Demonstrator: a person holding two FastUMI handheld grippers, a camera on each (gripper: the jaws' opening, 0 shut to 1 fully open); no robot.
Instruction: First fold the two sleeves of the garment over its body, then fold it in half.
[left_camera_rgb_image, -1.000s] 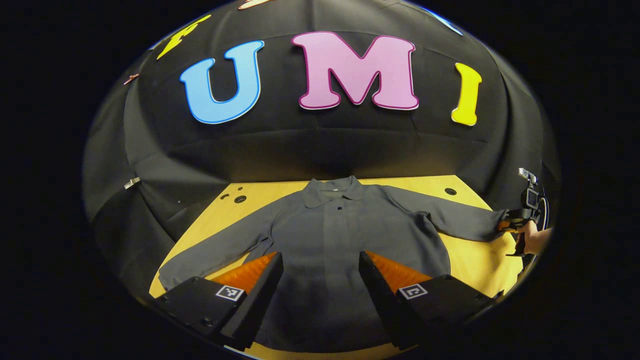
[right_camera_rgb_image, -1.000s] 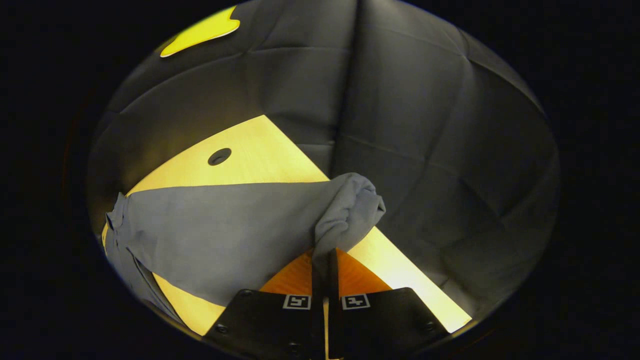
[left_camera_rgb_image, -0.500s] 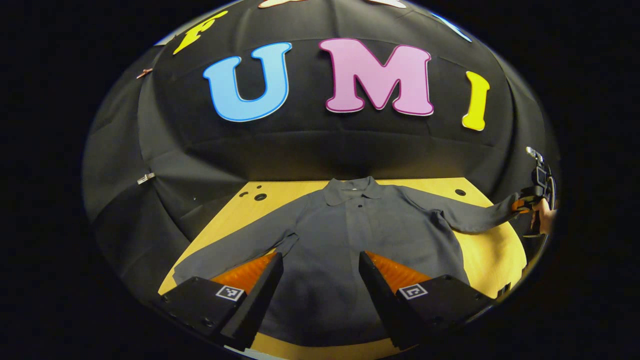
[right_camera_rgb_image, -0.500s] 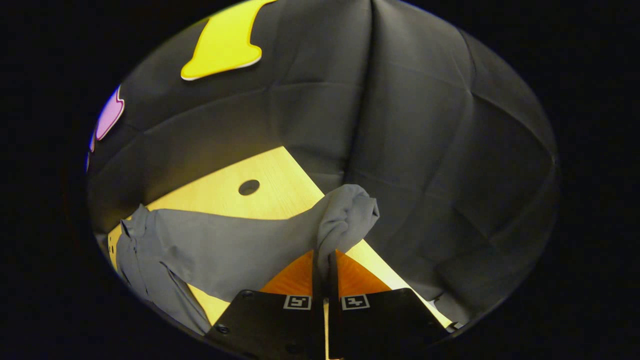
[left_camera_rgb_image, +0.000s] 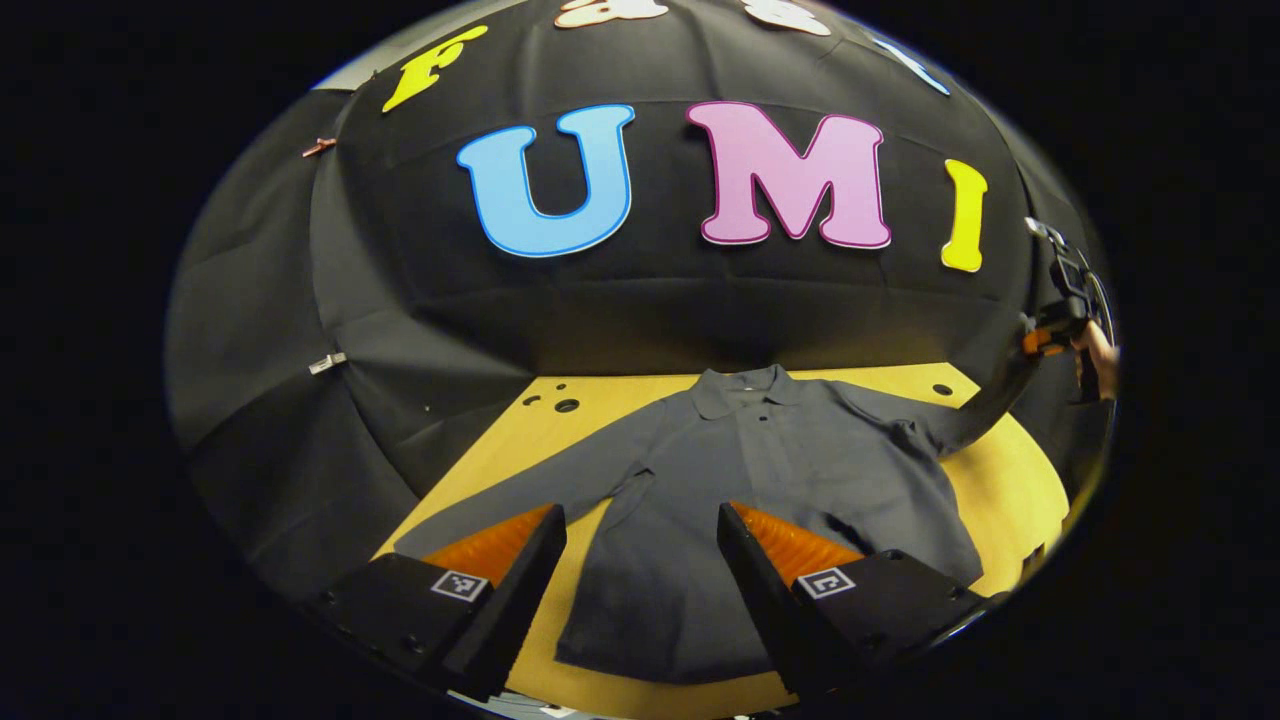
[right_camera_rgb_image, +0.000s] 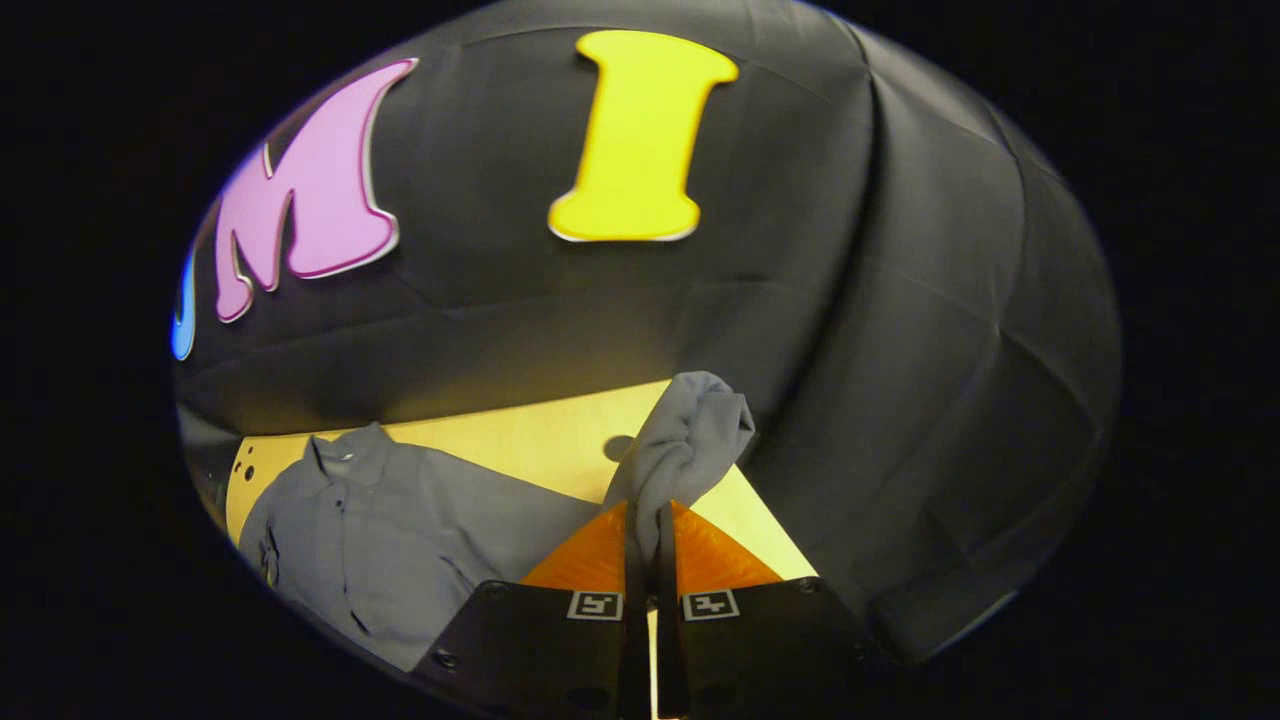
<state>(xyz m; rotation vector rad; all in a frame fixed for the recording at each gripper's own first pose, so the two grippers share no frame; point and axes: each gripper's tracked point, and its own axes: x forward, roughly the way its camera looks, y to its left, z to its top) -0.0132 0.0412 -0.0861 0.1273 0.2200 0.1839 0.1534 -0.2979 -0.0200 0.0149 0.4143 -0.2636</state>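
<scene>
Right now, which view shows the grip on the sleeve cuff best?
The right gripper view: the right gripper is shut on the bunched sleeve cuff, close up. The left gripper view shows that sleeve far off, raised toward the gripper at the edge.

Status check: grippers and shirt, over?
Right hand-held gripper shut on sleeve cuff, lifted off table. Left hand-held gripper open above shirt. Other sleeve flat. Nothing blocking.

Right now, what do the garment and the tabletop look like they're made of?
Garment: thin woven cloth, matte grey, apparently cotton-like; it drapes and bunches softly where the right gripper pinches the sleeve.
Tabletop: pale wood or plywood, smooth, with faint grain and drilled holes.
</scene>
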